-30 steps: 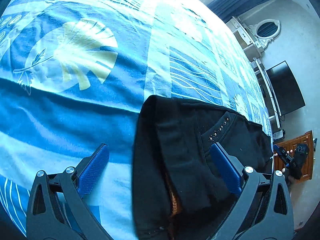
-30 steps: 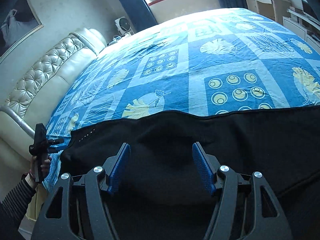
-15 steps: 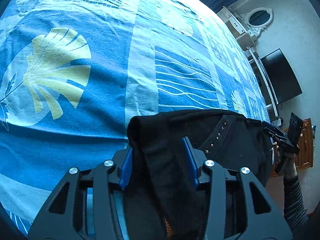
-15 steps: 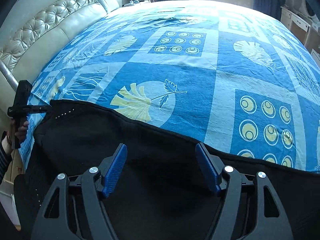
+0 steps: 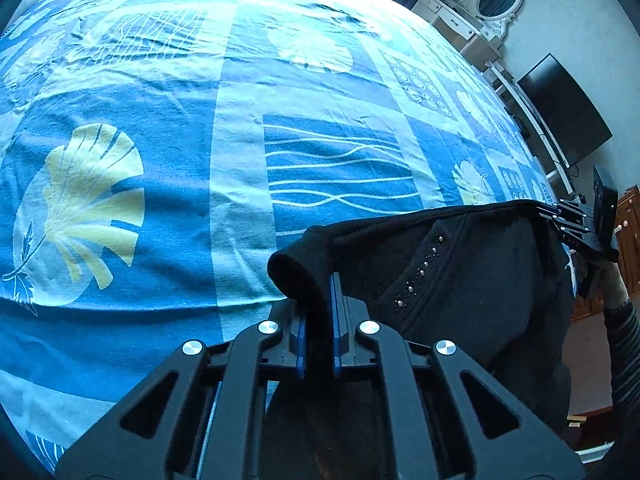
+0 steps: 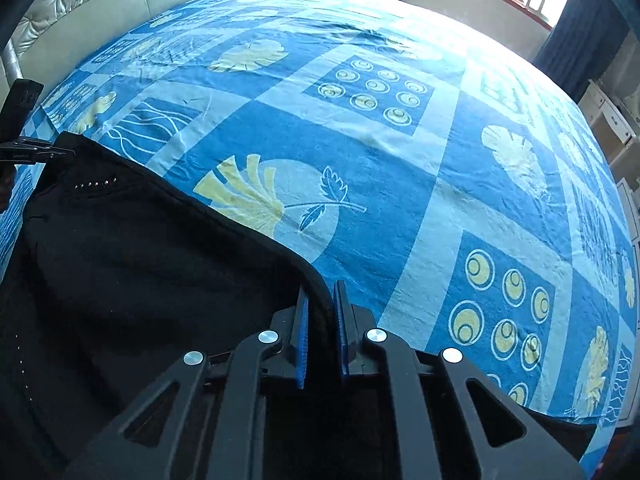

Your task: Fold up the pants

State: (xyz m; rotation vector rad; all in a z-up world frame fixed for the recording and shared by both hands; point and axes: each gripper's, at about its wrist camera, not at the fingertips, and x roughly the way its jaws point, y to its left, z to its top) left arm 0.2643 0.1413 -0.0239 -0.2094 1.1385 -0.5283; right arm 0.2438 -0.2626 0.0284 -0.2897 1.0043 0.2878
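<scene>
Two grippers pinch one pair of black pants over a blue bed.

The big bed cover (image 5: 240,160) is blue with pale leaf, wave and ring squares. One pair of pants (image 5: 460,280) hangs over its near edge, at 5 o'clock in the left view and 8 o'clock in the right view. The pants are black and soft, with a row of tiny shiny studs (image 5: 420,272) by a seam. The left gripper (image 5: 319,320) points forward at 6 o'clock, its two blue pads squeezed tight on a rolled fold of the pants. The right gripper (image 6: 320,320) also points forward at 6 o'clock, squeezed tight on the pants' edge. One dark TV (image 5: 564,112) sits at 2 o'clock.
</scene>
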